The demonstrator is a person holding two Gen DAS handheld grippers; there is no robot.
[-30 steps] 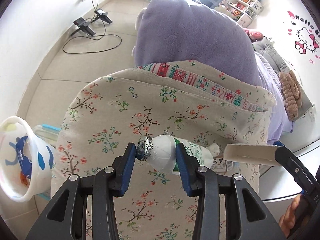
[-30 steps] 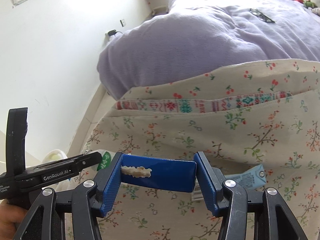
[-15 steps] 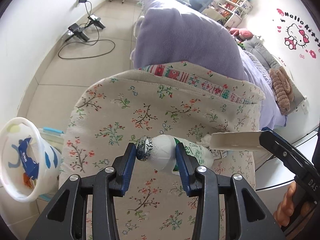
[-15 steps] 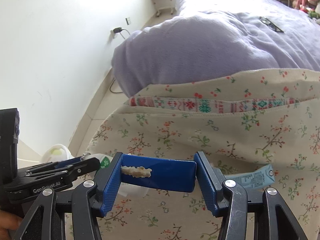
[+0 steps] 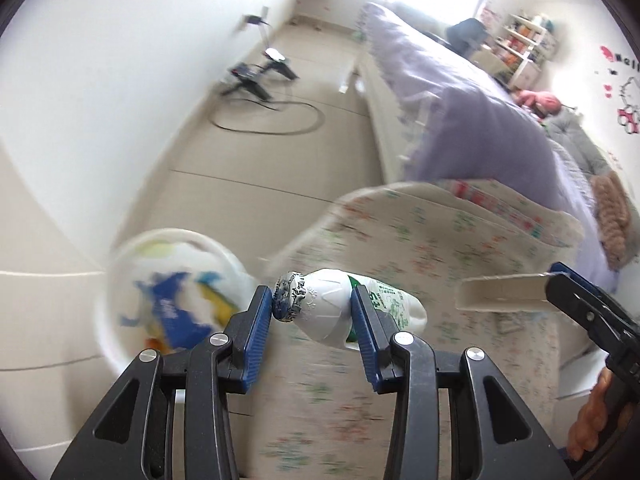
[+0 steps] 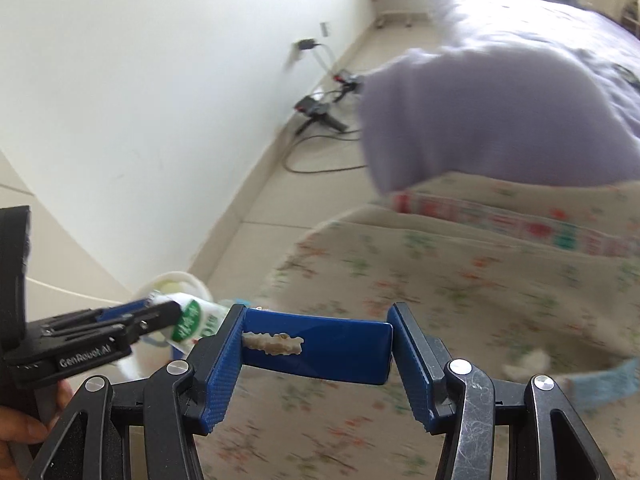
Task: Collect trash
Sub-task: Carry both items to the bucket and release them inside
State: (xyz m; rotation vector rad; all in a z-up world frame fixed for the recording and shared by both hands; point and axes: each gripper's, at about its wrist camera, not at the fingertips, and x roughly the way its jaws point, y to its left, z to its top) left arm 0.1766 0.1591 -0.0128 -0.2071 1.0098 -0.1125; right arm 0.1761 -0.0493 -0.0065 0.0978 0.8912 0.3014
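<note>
Between ribbed blue fingers (image 5: 256,322): smooth white bottle (image 5: 326,308) (crinkled foil cap).

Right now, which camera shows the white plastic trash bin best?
The left wrist view: the white plastic trash bin shows its open mouth and colourful contents, though blurred. The right wrist view catches only its rim behind the left claw.

daylight is bright and even, strongest from the far end of the room, where it blows out to white glare. both views show motion blur: the floral bedcover (image 5: 420,240) and the white bin (image 5: 168,292) are smeared, its contents probably unreadable. fisheye bending curves the walls; dark vignette at corners. shadows are soft.
</note>
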